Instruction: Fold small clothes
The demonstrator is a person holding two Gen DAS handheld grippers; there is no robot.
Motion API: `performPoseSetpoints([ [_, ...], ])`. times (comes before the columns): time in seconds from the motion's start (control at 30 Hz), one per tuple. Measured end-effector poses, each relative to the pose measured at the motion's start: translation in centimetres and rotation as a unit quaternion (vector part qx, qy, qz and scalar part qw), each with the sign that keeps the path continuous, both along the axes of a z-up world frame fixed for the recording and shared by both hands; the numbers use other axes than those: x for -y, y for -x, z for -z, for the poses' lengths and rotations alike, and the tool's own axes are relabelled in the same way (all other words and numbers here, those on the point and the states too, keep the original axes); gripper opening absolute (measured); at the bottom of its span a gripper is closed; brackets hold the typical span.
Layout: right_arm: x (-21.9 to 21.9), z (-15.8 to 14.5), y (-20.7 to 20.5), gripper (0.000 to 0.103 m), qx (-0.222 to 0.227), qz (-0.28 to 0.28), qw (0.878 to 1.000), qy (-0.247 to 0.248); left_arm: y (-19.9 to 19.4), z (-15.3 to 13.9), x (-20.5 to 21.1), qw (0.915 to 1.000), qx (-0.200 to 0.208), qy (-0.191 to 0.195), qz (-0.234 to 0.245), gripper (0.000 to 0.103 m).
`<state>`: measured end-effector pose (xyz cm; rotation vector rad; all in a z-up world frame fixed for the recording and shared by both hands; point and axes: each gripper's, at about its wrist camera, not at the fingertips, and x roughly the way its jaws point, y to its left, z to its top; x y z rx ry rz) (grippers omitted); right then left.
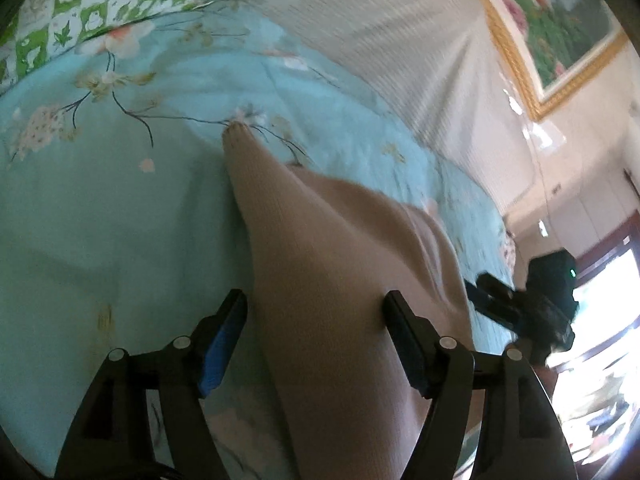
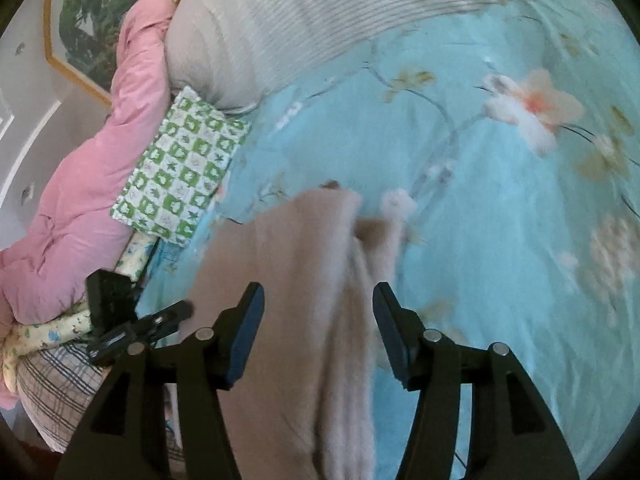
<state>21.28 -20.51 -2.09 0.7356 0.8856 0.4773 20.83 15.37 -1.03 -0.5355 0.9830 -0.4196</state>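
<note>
A beige knit garment [image 1: 320,264] lies on a light blue floral bedsheet [image 1: 100,208]. In the left wrist view one long narrow part of it runs away to a tip near a printed flower. My left gripper [image 1: 316,312] is open, its jaws standing wide on either side of the garment. My right gripper [image 2: 318,304] is open too, its jaws apart over the same garment [image 2: 288,280], which shows a bunched fold down its middle. The right gripper also shows in the left wrist view [image 1: 520,300] at the right, and the left gripper in the right wrist view [image 2: 132,320] at the left.
A green and white checked pillow [image 2: 184,168] and a pink quilt [image 2: 80,200] lie at the bed's head end. A grey ribbed cushion [image 2: 300,20] lies beyond. A plaid cloth [image 2: 52,392] is at lower left. A framed picture [image 1: 560,20] hangs on the wall.
</note>
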Motion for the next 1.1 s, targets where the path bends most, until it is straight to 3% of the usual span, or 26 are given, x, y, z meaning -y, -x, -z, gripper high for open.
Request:
performPoseSetpoints([
  [0.07,-0.9,0.3,-1.1,0.057,-0.002,-0.013,1.0,-0.007,-1.8,0.7,-0.2,0.9999,-0.013,0.006,-0.009,0.071],
  [0.13,-1.8,1.4,-2.5,0.037,-0.018,-0.024,0.999,-0.016,-3.5,1.8,-0.1,0.9994,-0.031,0.008,-0.011,0.064],
  [0.17,-2.1,2.0,-3.0,0.012,-0.03,-0.025,0.999,-0.008,-4.1,2.2,0.3,0.9994,-0.032,0.009,-0.01,0.037],
  [0.2,-2.0,2.3,-3.2,0.012,-0.03,-0.022,0.999,-0.01,-4.7,2.4,0.6,0.9993,-0.036,0.001,-0.01,0.027],
  [0.3,-0.4,1.4,-2.6,0.011,0.004,0.001,1.0,-0.021,-4.9,0.8,2.0,0.9997,-0.003,-0.023,-0.006,0.017],
  [0.37,0.1,1.4,-2.4,0.01,0.006,0.012,1.0,0.001,-4.3,-0.1,3.2,0.9979,0.026,-0.06,0.001,0.017],
  [0.47,-0.6,3.8,-2.8,0.01,-0.025,0.002,0.999,0.029,-4.6,1.2,4.5,0.9933,0.018,-0.114,0.003,0.019],
  [0.67,-0.2,2.9,-1.5,0.022,-0.028,0.013,0.999,0.018,-2.2,-0.5,3.5,0.9925,0.025,-0.119,-0.013,0.027],
  [0.87,1.5,0.6,3.2,0.023,-0.012,0.022,1.0,0.016,5.5,-3.2,2.4,0.9855,0.057,-0.158,-0.027,0.041],
  [1.0,1.6,0.1,7.1,0.038,-0.009,0.025,0.999,0.021,10.8,-2.8,3.1,0.9842,0.05,-0.169,-0.015,0.044],
  [1.1,1.6,0.6,10.1,0.04,-0.012,0.025,0.999,0.02,14.7,-2.2,3.6,0.9823,0.049,-0.181,-0.006,0.048],
])
